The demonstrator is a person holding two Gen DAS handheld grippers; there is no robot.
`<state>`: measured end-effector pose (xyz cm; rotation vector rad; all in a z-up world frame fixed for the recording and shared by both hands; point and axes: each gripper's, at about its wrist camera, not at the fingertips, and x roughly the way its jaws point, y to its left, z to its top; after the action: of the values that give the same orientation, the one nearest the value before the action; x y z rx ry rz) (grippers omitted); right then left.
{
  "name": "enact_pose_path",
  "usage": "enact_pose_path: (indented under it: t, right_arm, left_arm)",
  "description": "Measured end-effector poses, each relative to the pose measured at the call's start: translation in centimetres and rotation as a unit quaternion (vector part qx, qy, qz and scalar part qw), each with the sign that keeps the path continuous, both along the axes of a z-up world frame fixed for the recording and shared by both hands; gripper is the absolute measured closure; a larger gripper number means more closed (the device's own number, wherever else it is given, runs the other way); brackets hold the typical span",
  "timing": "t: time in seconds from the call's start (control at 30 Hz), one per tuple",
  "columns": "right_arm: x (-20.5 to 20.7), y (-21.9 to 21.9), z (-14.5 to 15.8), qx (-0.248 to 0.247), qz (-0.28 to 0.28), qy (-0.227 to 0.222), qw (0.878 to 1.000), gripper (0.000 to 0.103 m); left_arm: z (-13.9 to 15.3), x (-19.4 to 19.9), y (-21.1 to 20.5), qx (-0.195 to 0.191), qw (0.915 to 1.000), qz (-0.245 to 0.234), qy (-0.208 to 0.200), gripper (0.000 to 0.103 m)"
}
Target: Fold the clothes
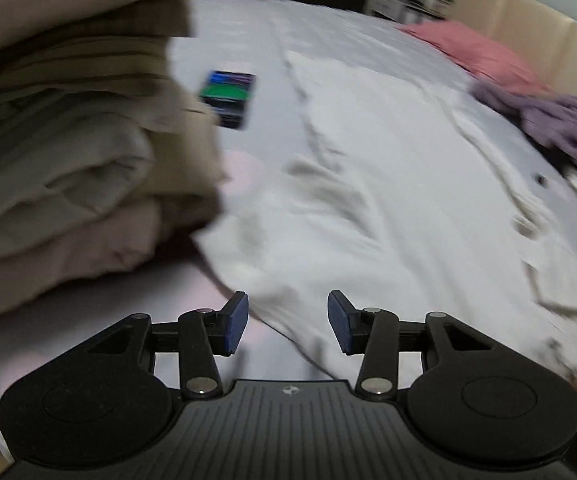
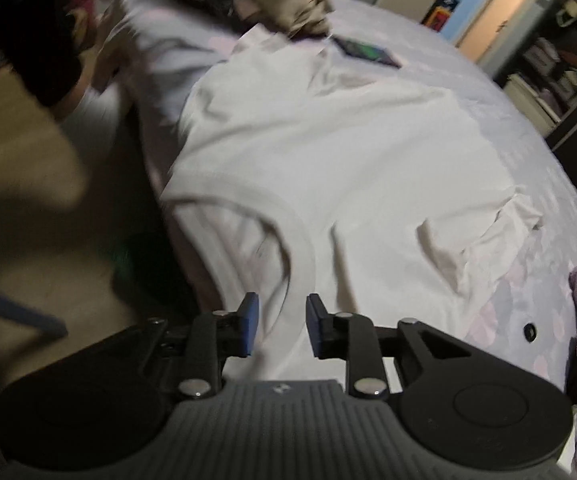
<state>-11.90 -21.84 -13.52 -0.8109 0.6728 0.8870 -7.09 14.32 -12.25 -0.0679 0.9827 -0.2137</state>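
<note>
1. The white T-shirt (image 2: 348, 152) lies spread flat on the bed (image 1: 248, 32), beside a stack of folded clothes (image 1: 68, 152)
2. The left gripper (image 1: 287, 322) has its jaws spread, holding nothing
3. The right gripper (image 2: 282, 324) hangs over the shirt's collar (image 2: 296, 232), jaws parted, empty

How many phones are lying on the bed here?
1. The phone lies screen-up on the sheet beyond the white shirt, beside the folded stack; the right wrist view shows the same one. Others may be hidden under clothes.
</note>
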Motion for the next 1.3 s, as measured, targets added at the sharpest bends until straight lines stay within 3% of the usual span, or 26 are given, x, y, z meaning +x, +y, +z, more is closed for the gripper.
enact_pose_path:
  t: [0.2,0.33,0.63,0.7,0.83,0.9,1.13,1.3]
  right_arm:
    - [1.5,3.3,0.8,0.085,-0.063,0.016,0.994,0.069]
    - [0.8,5.7,0.1,0.117,-0.067,0.036,0.99,0.068]
    - [0.1,13.6,-0.9,0.154,-0.078,0.011,0.985,0.067]
    - [0.4,15.7,-1.4,0.156,-0.085,0.01,0.984,0.067]
    - [0.9,20.2,-2.8,0.151,-0.1,0.008,0.983,0.067]
    - [1.0,22.2,-3.2,0.151,-0.105,0.003,0.983,0.067]
    - [1.3,27.3,-3.7,0.156,-0.119,-0.039,0.98,0.067]
    - [1.6,29.5,-3.4,0.169,-0.133,-0.063,0.975,0.067]
  left_arm:
    - [-1.2,2.9,3.2,0.006,0.9955,0.088,-0.034,0.052]
    - [-2.0,4.1,4.7,0.009,0.9908,0.127,-0.047,0.05]
    - [-2.9,5.4,6.9,-0.06,0.9829,0.165,-0.056,0.051]
    - [-2.9,5.6,7.1,-0.072,0.9814,0.168,-0.058,0.058]
    - [-2.5,5.4,7.8,-0.102,0.9764,0.181,-0.059,0.091]
    - [-2.4,5.3,8.1,-0.117,0.9736,0.187,-0.06,0.1]
    - [-1.7,4.9,9.2,-0.168,0.9617,0.207,-0.063,0.102]
    - [0.2,4.1,8.5,-0.197,0.9585,0.19,-0.081,0.102]
